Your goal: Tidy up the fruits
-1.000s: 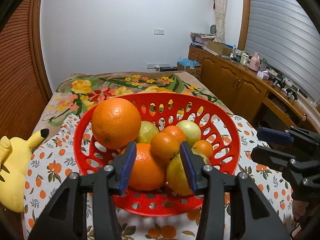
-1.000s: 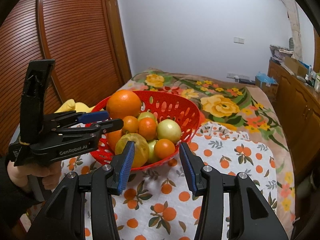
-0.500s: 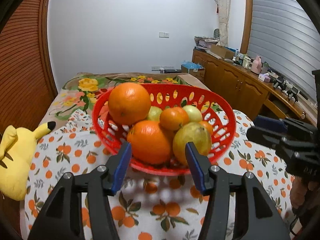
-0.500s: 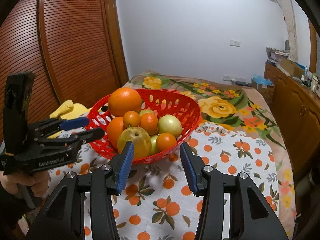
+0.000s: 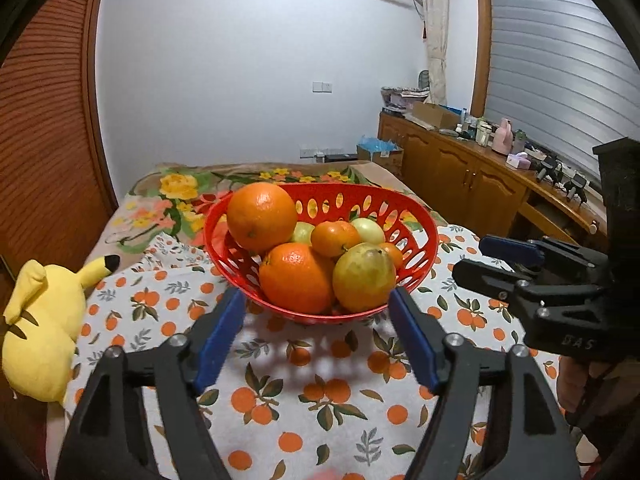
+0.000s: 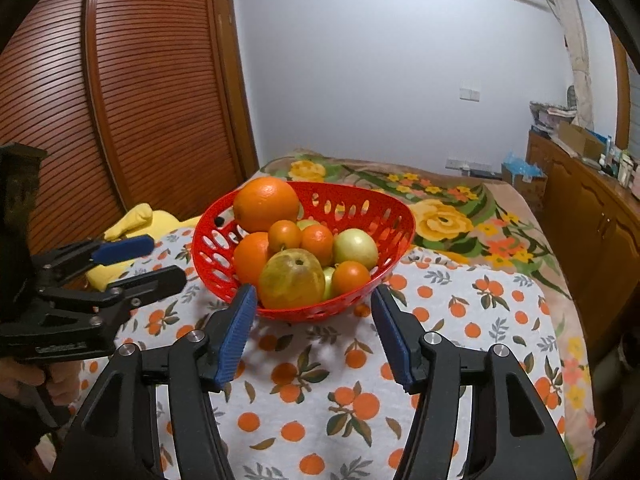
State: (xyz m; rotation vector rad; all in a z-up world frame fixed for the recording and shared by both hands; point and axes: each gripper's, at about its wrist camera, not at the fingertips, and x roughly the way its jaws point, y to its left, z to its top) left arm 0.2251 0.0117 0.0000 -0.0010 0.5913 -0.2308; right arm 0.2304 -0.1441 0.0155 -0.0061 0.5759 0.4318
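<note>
Red basket of fruits stands on the patterned cloth.
The left gripper and right gripper are both spread and empty, with the basket just beyond their fingertips.

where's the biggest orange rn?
Both views: biggest orange sits atop the pile at the red basket's left-rear rim, above a second orange.

The large orange and yellow-green fruit are hiding the lower fruit in the red basket. The yellow plush toy is showing only partly behind the left gripper. Items on the wooden counter are appearing too small to identify.
</note>
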